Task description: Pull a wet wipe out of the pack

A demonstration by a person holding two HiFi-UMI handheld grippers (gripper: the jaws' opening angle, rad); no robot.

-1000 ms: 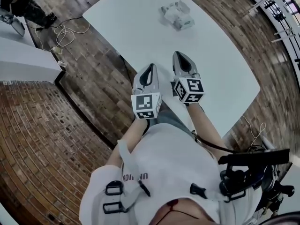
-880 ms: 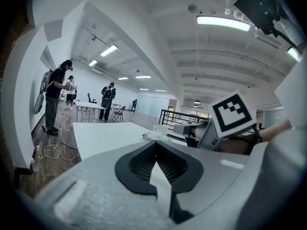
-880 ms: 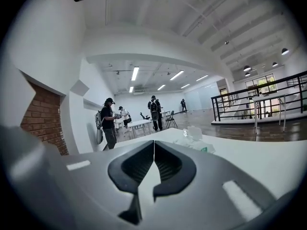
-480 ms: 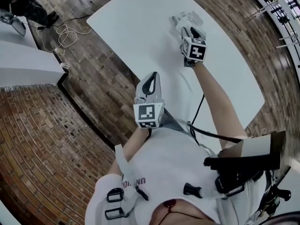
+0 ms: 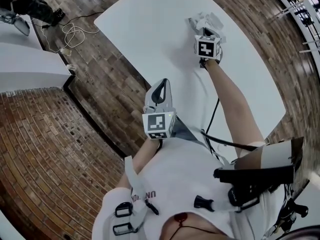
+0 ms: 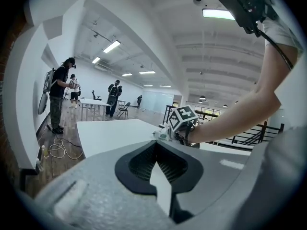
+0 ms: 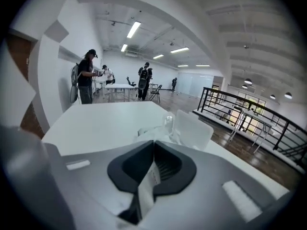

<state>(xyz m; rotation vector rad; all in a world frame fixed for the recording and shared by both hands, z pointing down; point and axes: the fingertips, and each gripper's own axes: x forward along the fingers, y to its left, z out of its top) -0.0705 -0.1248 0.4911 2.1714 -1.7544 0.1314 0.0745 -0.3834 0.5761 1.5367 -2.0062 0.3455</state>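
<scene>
The wet wipe pack [image 5: 209, 20] lies on the far part of the white table [image 5: 150, 29], its flap lid [image 7: 193, 128] standing open. A crumpled white wipe [image 7: 154, 130] sticks up from the opening. My right gripper [image 5: 204, 32] reaches over the pack, and its jaws [image 7: 153, 142] are closed on that wipe. My left gripper [image 5: 161, 82] hovers at the table's near edge, far from the pack, shut with nothing in it [image 6: 154, 145]. From the left gripper view I see the right gripper's marker cube [image 6: 183, 120] with the pack [image 6: 162, 135] beside it.
The table has nothing else on it. A brick floor with a loose cable [image 5: 72, 34] lies to its left. Several people [image 7: 86, 75] stand by other tables in the background. A black railing [image 7: 230, 114] runs along the right.
My right gripper has travelled from the near edge out across the table to the pack and lowered onto it. The left gripper has drifted slightly back along the near edge.
</scene>
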